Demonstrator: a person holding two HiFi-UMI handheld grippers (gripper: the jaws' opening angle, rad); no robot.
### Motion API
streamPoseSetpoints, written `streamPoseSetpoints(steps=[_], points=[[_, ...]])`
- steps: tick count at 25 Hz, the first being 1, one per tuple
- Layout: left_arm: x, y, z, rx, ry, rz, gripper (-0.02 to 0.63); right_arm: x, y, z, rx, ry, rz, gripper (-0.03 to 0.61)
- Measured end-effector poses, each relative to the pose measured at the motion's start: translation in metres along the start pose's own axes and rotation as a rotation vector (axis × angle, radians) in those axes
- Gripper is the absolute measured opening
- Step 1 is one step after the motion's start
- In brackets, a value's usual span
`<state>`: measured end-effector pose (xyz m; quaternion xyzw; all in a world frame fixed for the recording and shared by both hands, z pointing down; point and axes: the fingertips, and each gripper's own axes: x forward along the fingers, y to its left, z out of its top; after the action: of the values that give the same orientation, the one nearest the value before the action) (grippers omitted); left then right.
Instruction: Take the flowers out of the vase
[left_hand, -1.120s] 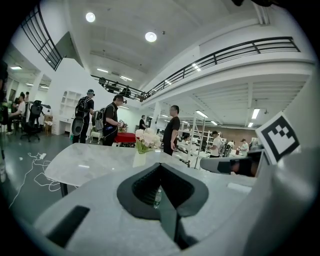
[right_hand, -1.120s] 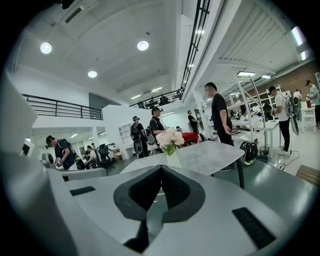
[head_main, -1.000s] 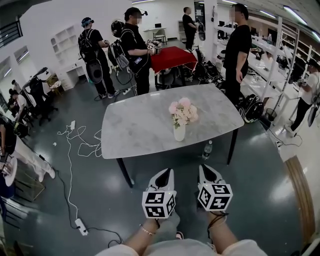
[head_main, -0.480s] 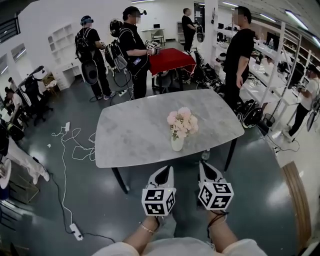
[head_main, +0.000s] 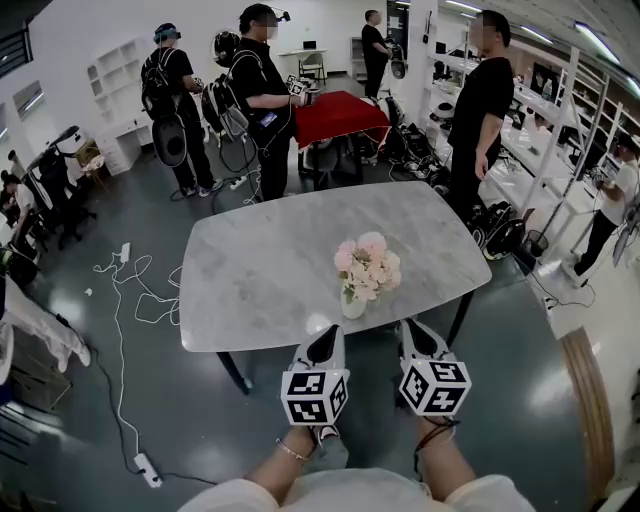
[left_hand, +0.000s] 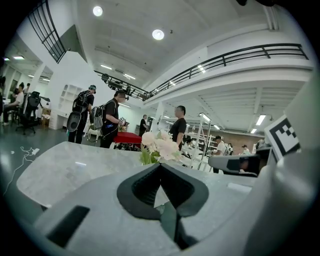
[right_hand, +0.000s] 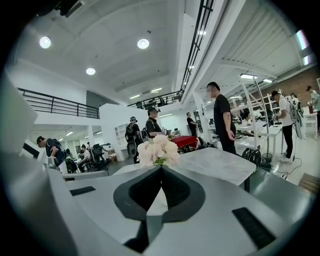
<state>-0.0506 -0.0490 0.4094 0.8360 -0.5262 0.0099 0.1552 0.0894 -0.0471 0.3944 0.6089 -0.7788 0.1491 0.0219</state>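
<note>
The left gripper (left_hand: 160, 167) fills the lower half of the view, its jaws brought together with the tips meeting in a point and nothing clamped between them. Just past the tips rise pale pink flowers (left_hand: 159, 146), and part of a white vase (left_hand: 160, 196) shows through the opening behind the tips. The grey marble tabletop (left_hand: 65, 167) spreads out to its left edge. The right gripper (left_hand: 239, 163) juts in from the right. People with backpacks (left_hand: 111, 119) stand beyond the far edge, by a red-covered table (left_hand: 127, 137).
</note>
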Motion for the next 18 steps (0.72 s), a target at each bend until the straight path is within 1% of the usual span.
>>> streamPoseSetpoints(steps=[7,14,18], points=[[0.044,0.032,0.025,-0.009,-0.016,0.002,0.008,0.049,-0.008,0.032,-0.010,-0.035,-0.022,0.003],[0.080,0.057,0.035,-0.007,-0.006,0.002,0.008,0.089,-0.021,0.043,-0.001,-0.034,-0.043,0.003],[0.091,0.070,0.038,-0.009,-0.006,0.023,0.008,0.097,-0.030,0.045,0.017,-0.038,-0.051,0.003]])
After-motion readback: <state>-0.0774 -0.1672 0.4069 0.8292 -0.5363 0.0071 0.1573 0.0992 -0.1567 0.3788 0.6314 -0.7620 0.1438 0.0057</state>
